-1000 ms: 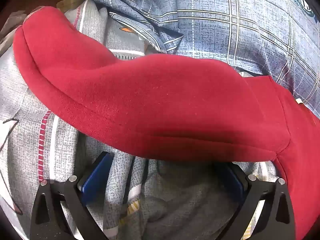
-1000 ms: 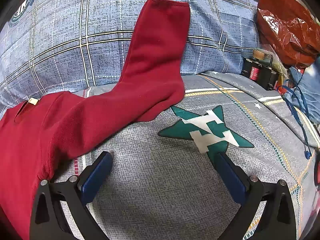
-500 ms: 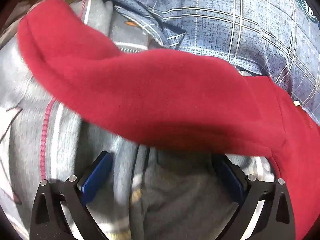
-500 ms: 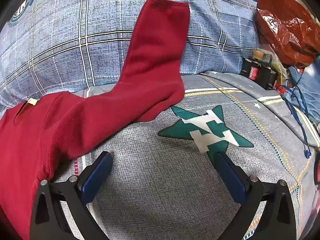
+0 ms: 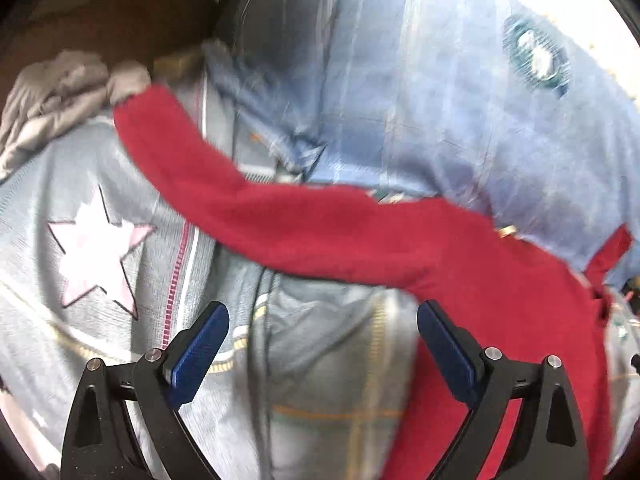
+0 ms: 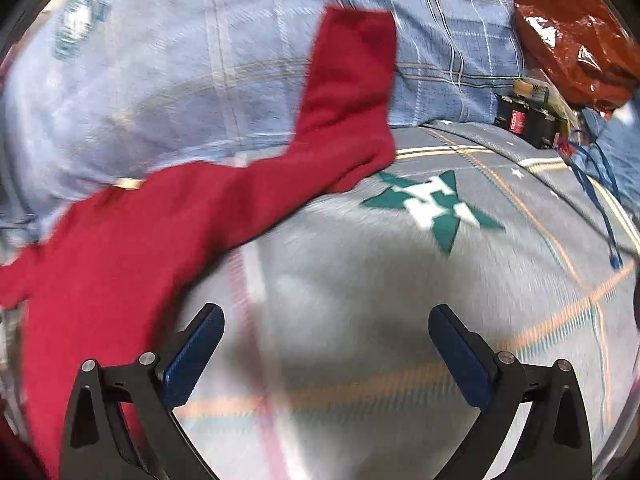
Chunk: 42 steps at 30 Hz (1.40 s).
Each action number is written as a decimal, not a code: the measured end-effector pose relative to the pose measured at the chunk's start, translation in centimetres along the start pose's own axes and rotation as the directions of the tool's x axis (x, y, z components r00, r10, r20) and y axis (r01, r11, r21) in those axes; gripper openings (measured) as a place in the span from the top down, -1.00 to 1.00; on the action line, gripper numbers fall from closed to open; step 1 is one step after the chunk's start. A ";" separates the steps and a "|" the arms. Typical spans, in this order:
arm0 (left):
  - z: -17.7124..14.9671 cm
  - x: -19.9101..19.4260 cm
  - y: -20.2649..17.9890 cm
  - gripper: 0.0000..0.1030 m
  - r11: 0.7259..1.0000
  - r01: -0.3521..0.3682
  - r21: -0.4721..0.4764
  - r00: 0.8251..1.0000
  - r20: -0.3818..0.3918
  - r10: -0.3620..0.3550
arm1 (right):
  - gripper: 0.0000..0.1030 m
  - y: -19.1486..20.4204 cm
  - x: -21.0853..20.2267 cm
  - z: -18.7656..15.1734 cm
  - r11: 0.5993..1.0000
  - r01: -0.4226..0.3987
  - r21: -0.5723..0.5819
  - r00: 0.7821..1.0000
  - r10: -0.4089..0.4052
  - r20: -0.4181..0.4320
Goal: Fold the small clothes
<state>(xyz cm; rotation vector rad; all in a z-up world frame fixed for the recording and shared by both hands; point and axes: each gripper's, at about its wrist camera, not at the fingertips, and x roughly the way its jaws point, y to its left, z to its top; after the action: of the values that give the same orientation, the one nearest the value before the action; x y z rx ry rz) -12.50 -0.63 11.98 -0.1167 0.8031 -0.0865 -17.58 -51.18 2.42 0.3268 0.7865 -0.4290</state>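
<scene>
Both tools, left [image 5: 322,344] and right [image 6: 326,344], jaws apart and empty above bed [image 6: 360,300]; red garment [image 6: 160,216] spread flat, sleeves out.

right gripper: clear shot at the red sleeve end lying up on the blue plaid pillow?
Probably yes. The right gripper has its jaws open and empty over bare grey bedsheet, and the sleeve cuff lies flat ahead on the plaid pillow with nothing between. The frame is motion-blurred, so range is uncertain.
</scene>
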 end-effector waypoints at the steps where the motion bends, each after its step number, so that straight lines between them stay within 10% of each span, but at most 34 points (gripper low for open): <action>1: -0.1 -1.5 -0.5 -0.86 1.000 0.014 0.010 1.000 0.015 -0.015 | -0.99 0.6 -1.6 -0.4 0.999 -0.033 -0.007 0.999 0.033 0.007; 14: -1.4 -10.6 -3.7 -0.87 0.984 0.080 0.158 0.996 0.029 -0.086 | -1.00 11.9 -18.5 -0.6 0.940 -0.258 -0.225 0.932 0.304 0.197; 22: -1.6 -10.0 -4.9 -0.87 0.981 0.056 0.188 0.997 0.036 -0.064 | -1.00 16.5 -16.0 -1.1 0.924 -0.320 -0.208 0.912 0.361 0.197; 42: -0.4 2.5 -3.2 -0.86 0.990 -0.040 0.133 0.999 -0.010 0.042 | -1.00 23.6 -5.4 -2.1 0.923 -0.240 -0.301 0.950 0.287 0.123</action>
<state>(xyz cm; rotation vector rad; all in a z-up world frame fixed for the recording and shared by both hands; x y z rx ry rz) -11.17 -4.11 10.37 0.0259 0.8103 -0.1018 -10.75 -28.47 7.93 0.1236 0.6199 -0.0830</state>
